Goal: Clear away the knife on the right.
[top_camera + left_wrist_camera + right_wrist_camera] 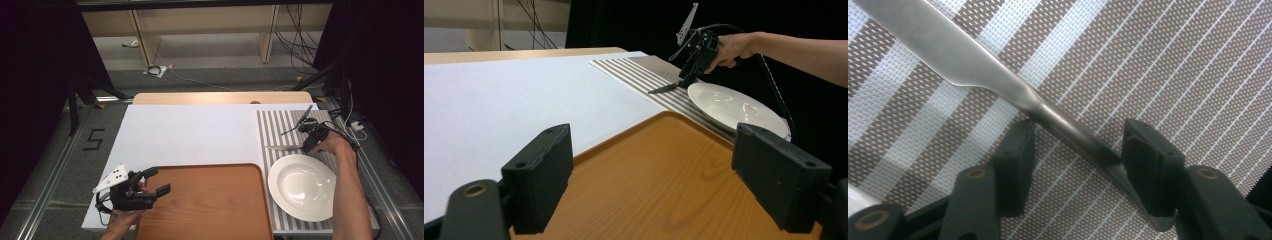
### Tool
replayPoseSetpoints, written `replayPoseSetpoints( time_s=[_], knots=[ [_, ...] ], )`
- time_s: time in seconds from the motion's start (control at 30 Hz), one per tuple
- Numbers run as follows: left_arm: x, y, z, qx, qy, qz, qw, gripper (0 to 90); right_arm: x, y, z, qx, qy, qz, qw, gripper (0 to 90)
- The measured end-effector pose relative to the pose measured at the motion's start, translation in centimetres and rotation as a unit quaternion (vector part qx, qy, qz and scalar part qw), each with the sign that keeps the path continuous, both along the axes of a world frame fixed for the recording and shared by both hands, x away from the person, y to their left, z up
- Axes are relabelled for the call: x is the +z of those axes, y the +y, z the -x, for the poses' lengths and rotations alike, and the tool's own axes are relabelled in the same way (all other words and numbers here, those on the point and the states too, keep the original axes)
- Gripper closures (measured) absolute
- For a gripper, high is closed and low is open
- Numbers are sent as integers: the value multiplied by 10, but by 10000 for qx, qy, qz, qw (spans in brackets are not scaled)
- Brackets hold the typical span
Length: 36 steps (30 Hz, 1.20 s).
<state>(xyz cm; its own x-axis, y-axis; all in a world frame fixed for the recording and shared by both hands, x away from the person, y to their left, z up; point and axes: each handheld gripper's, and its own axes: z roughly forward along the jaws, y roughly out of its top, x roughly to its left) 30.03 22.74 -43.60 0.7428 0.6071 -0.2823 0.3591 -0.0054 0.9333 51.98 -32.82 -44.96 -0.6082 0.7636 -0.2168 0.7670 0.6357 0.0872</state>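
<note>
Fingers (1153, 170) of our right gripper (1075, 150) are straddling the knife (998, 80) handle half-open, barely touching, so we are risking it slipping sideways.

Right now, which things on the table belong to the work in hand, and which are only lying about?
In the work:
- knife, lying between the right claw jaws
- striped placemat under it
- white plate beside it

Lying about:
- wooden tray
- white sheet
- left claw, open over the tray, holding nothing
</note>
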Motion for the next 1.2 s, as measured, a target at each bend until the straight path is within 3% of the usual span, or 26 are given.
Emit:
replayPoseSetpoints(
  time_s=[0.4,0.8,1.0,1.13,1.2],
  knots=[
    [0,-1,1,-18,-23,-17,10000,168,0,4,1,59,-14,79,10000,521],
    [0,-1,1,-23,-18,-16,10000,169,-1,-2,0,-38,-68,-108,9999,491],
    [0,-1,1,-19,-27,-23,10000,169,0,0,1,33,-51,-97,9999,542],
    [1,0,1,-8,-25,-11,10000,169,0,-2,0,-68,65,-295,9995,624],
    [0,0,1,-10,-20,-16,10000,170,0,-1,1,-48,61,-266,9996,633]
  ],
)
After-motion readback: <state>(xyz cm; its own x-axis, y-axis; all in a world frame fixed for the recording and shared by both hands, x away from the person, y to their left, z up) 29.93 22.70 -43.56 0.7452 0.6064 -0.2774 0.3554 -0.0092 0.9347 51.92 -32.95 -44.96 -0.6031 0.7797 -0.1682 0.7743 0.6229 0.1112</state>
